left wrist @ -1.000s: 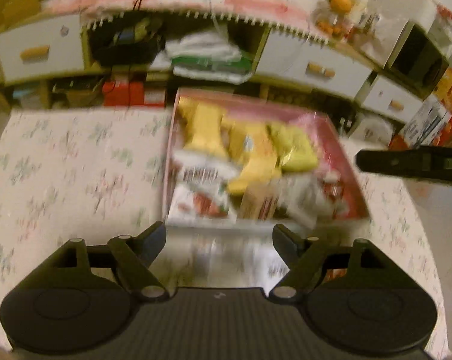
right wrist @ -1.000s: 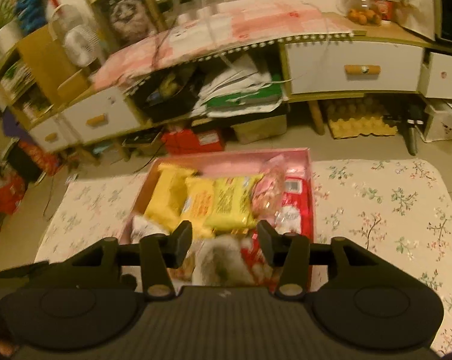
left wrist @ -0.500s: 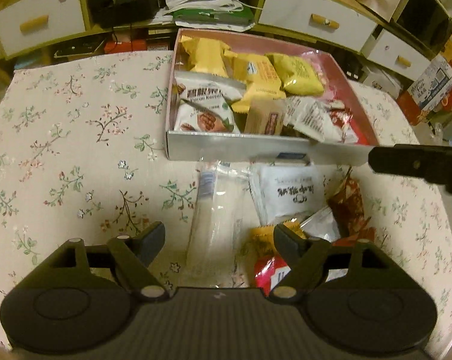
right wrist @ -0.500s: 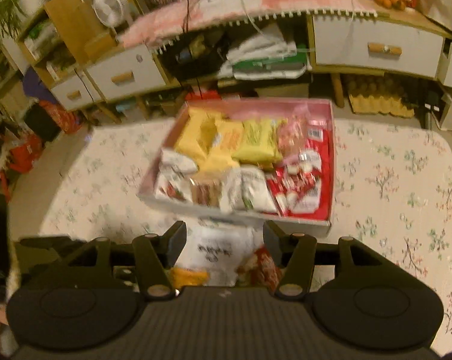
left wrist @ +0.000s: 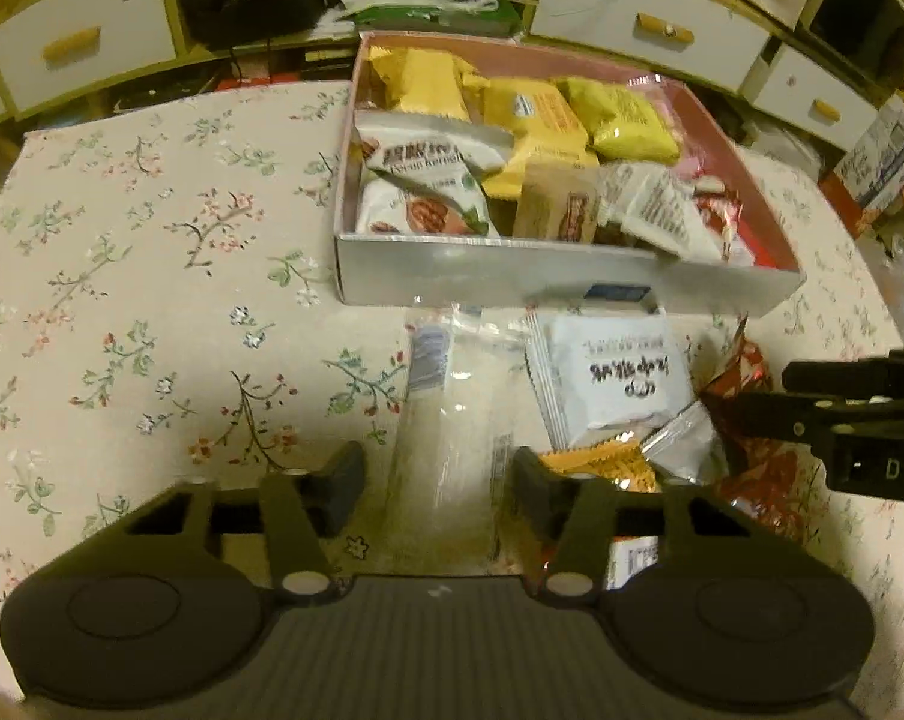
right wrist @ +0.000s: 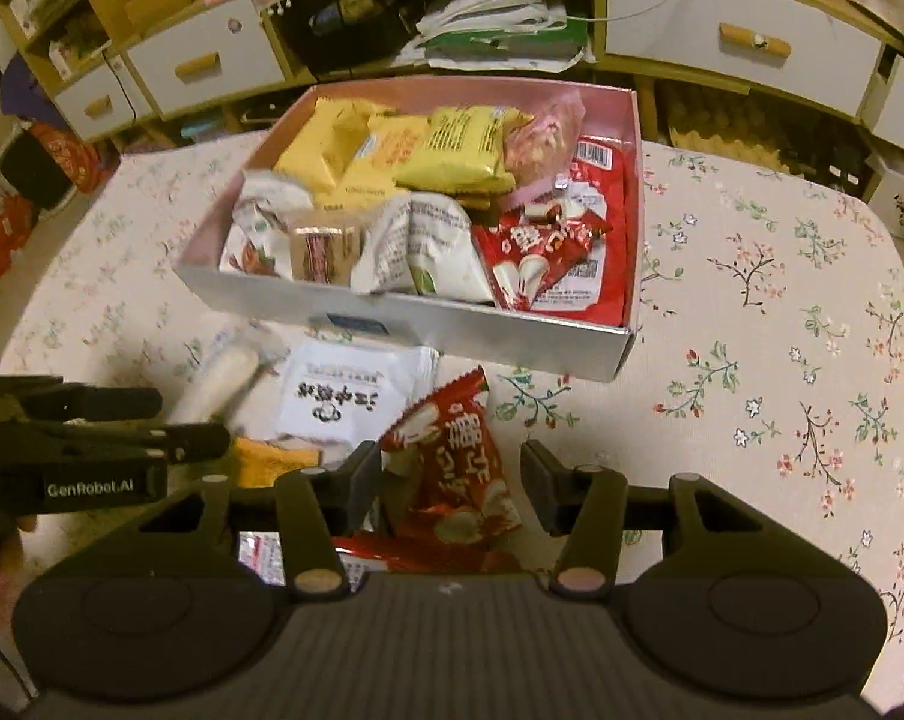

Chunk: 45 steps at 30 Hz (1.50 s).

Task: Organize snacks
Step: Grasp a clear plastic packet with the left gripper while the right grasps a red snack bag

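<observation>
Fingers spread wide on both tools: the left gripper (left wrist: 434, 480) hangs over a clear sleeve of pale biscuits (left wrist: 446, 438) that lies lengthwise in the gap between its pads, while the right gripper (right wrist: 452, 474) is poised over a red snack packet (right wrist: 458, 468), neither tool appearing to hold anything. Beyond both sets of fingertips sits the silver-sided box (right wrist: 428, 324), already crowded with yellow, white and red packs; the loose snacks lie on the floral tablecloth (left wrist: 122, 276) in front of its near wall. Just past the right gripper's left finger is a white packet with black lettering (right wrist: 350, 396), and an orange wrapper (left wrist: 602, 462) peeks out beside the left gripper's right finger. The step in hand looks to be picking up the remaining loose packs for the box. To do it well, each tool should probably come straight down so that one pack alone sits between the pads, closing across the narrow width of the sleeve or on a flat part of the red packet, gently enough not to crush the contents. The packs overlap, so a neighbour may be dragged along. The two tools hang near each other, and lifting in turn would likely keep them apart; the box's freest corner cannot be told from here.
</observation>
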Each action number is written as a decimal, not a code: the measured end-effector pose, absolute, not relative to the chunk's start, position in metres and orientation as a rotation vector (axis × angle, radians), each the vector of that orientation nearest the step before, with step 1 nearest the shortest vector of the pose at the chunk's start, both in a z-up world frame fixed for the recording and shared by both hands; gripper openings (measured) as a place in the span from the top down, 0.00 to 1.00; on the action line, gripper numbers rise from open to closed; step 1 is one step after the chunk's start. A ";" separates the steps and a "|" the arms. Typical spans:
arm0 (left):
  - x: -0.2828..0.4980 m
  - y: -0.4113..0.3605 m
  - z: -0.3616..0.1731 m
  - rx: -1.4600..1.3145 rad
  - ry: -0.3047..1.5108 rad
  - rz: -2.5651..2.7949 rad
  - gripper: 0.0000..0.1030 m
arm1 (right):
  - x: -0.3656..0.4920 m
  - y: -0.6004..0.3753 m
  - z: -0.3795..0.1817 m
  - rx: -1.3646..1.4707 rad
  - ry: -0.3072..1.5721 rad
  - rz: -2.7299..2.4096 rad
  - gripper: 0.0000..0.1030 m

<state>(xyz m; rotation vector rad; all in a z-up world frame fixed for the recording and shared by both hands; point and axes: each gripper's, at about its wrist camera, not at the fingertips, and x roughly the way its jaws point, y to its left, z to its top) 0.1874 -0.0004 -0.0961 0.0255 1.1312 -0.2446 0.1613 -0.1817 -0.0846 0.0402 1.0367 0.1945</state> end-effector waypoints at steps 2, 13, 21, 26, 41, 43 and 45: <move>0.187 -0.002 -0.098 0.045 1.131 -0.252 0.59 | 0.161 -0.179 -0.087 0.029 1.039 0.196 0.55; 0.189 0.009 -0.095 0.010 1.146 -0.299 0.76 | 0.163 -0.173 -0.098 0.009 1.032 0.200 0.61; 0.191 0.019 -0.088 -0.057 1.132 -0.310 0.78 | 0.162 -0.179 -0.087 0.049 1.030 0.201 0.86; 0.189 0.020 -0.083 -0.076 1.119 -0.324 0.78 | 0.163 -0.179 -0.087 0.049 1.036 0.205 0.86; 0.184 0.022 -0.071 -0.093 1.095 -0.359 0.78 | 0.164 -0.185 -0.086 0.090 1.052 0.224 0.74; 0.182 0.023 -0.065 -0.102 1.081 -0.374 0.78 | 0.163 -0.190 -0.079 0.119 1.054 0.234 0.74; 0.182 0.025 -0.059 -0.115 1.069 -0.386 0.78 | 0.162 -0.194 -0.073 0.142 1.056 0.238 0.78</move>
